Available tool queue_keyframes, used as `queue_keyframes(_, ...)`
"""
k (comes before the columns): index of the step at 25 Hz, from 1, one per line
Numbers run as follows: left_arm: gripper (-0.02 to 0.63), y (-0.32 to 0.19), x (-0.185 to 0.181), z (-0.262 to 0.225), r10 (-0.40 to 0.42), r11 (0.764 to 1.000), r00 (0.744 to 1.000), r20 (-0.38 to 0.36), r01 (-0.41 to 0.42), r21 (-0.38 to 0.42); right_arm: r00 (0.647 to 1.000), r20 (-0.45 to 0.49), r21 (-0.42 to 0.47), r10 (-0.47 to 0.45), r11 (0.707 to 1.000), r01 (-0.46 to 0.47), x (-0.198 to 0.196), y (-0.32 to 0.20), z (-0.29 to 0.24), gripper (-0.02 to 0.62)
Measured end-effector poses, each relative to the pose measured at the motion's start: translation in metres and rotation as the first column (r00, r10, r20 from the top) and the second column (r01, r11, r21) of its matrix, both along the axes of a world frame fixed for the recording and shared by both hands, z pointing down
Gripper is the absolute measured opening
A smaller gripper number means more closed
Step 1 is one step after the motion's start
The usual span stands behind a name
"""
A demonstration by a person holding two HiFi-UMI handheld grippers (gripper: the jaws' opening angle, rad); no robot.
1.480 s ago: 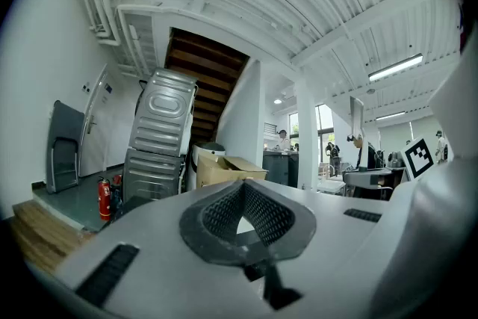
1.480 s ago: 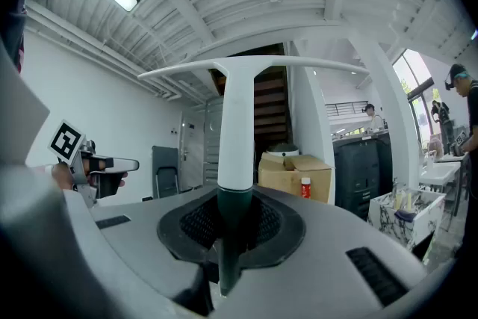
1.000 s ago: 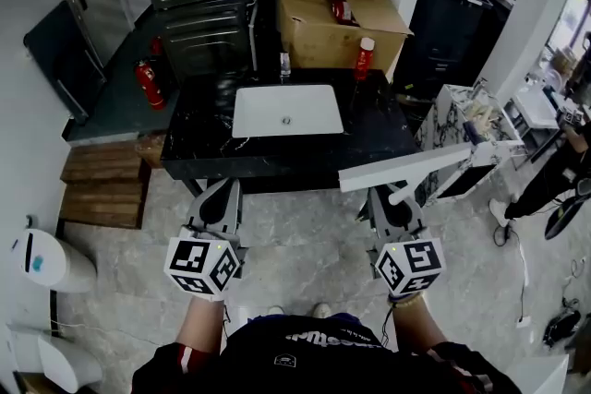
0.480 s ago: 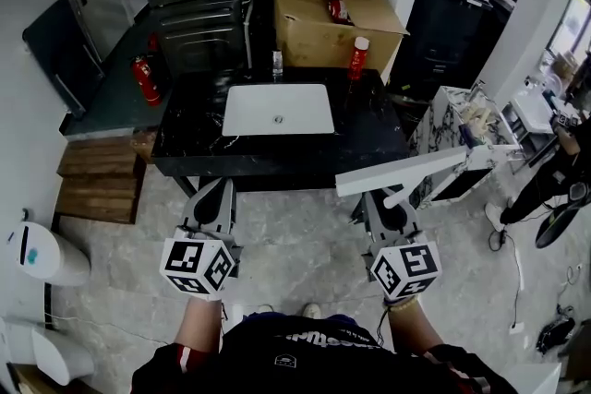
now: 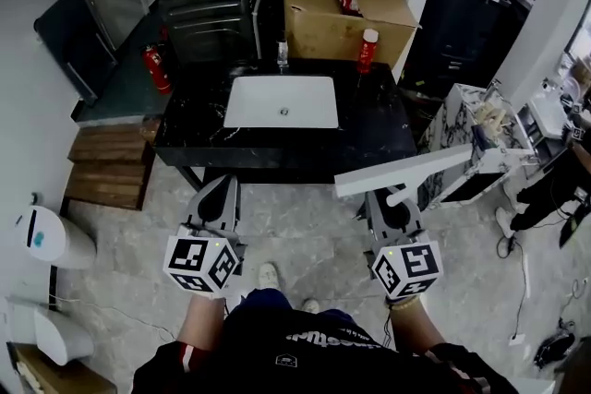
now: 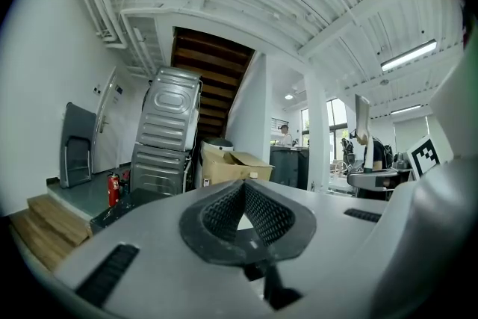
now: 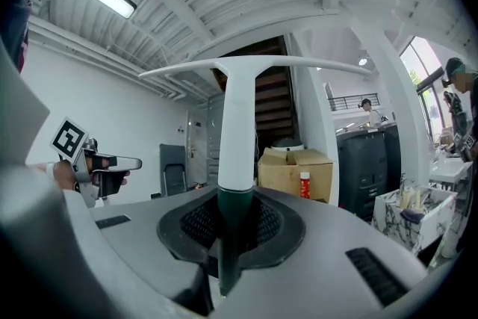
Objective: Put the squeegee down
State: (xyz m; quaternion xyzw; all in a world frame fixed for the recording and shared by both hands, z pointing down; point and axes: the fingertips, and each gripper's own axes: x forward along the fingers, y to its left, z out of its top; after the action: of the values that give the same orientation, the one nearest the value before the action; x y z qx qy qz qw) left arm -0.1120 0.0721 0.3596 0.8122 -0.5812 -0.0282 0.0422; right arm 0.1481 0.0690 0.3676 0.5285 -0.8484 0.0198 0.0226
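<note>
The white squeegee [image 5: 404, 171] has a long blade and a white handle with a dark green end. My right gripper [image 5: 389, 209] is shut on that handle and holds the blade crosswise in the air, in front of the black counter [image 5: 374, 136]. In the right gripper view the squeegee [image 7: 239, 131] stands up out of the right gripper [image 7: 230, 219] like a T. My left gripper [image 5: 215, 206] is level beside it at the left. Its jaws are shut on nothing, as the left gripper [image 6: 243, 194] shows in its own view.
A white sink [image 5: 282, 101] is set in the counter, with a red bottle [image 5: 367, 49] and a small clear bottle [image 5: 283, 54] at its back edge. Behind it stands a cardboard box [image 5: 346, 9]. A marbled stand [image 5: 459, 120] is at the right, and wooden steps [image 5: 106, 169] and a fire extinguisher [image 5: 156, 69] at the left.
The person has taken a step and a shoe now shows below the grippers. Both grippers have shifted a little together. The squeegee is held the same way.
</note>
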Motion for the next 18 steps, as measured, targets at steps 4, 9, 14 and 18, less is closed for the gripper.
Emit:
queue_keyframes(4, 0.014, -0.024, -0.011, 0.006, -0.015, 1.0, 1.0, 0.005, 0.015, -0.007, 1.0, 0.014, -0.013, 0.006, 1.0, -0.006, -0.006, -0.031, 0.009, 0.071)
queue_keyframes(9, 0.014, -0.09, -0.024, 0.021, 0.011, 1.0, 1.0, -0.021, -0.011, -0.025, 1.0, -0.011, -0.024, 0.026, 0.999, -0.026, -0.021, -0.083, 0.019, 0.071)
queue_keyframes(14, 0.014, -0.179, -0.033, 0.017, 0.072, 0.997, 0.997, -0.03, -0.072, 0.004, 0.997, -0.025, -0.016, 0.07, 0.997, -0.07, -0.034, -0.168, 0.014, 0.071)
queue_keyframes(18, 0.014, -0.248, -0.049, 0.012, 0.105, 0.994, 0.994, -0.043, -0.105, 0.009, 0.996, -0.033, 0.006, 0.082, 0.997, -0.082, -0.058, -0.23, -0.003, 0.071)
